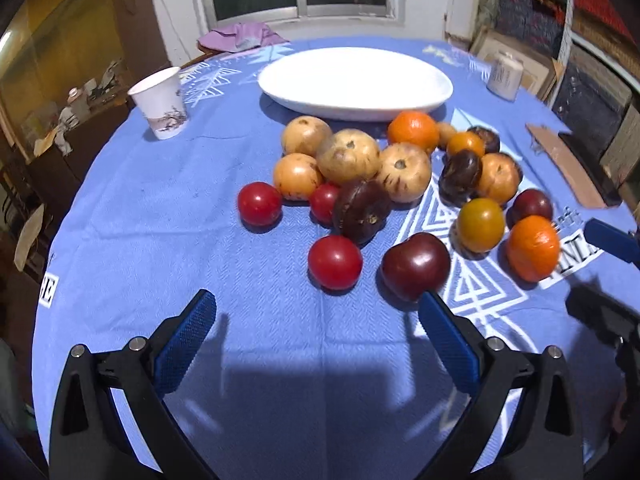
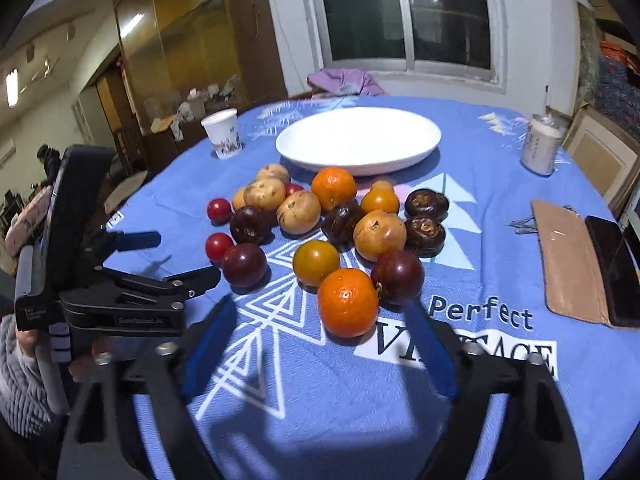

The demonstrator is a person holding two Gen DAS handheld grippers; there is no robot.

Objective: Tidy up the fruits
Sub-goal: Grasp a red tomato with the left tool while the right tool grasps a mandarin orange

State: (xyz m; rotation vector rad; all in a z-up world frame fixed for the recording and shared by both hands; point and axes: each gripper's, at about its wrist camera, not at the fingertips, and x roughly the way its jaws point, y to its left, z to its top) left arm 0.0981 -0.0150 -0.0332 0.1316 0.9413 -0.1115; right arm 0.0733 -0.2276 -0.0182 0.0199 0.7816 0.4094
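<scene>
- The left gripper [image 1: 316, 312] hovers low over the blue-clothed counter [image 1: 140, 208], its fingers [image 1: 188, 332] spread wide apart and holding nothing.
- At its 12 o'clock lies a red tomato [image 1: 335, 262]; a dark plum [image 1: 415, 265] sits at 1 o'clock, just beside the right fingertip.
- The right gripper [image 2: 320, 320] also has its fingers [image 2: 210, 344] apart and empty, with an orange [image 2: 348, 303] lying between the tips at 12 o'clock.
- The loose fruit pile [image 2: 320, 224] rests on the cloth, short of the white plate [image 2: 358, 140], which stands at 12 o'clock beyond it with nothing on it.
- A paper cup [image 1: 160, 103] stands at 10 o'clock from the pile, and a white jar [image 2: 540, 148] at 2 o'clock.
</scene>
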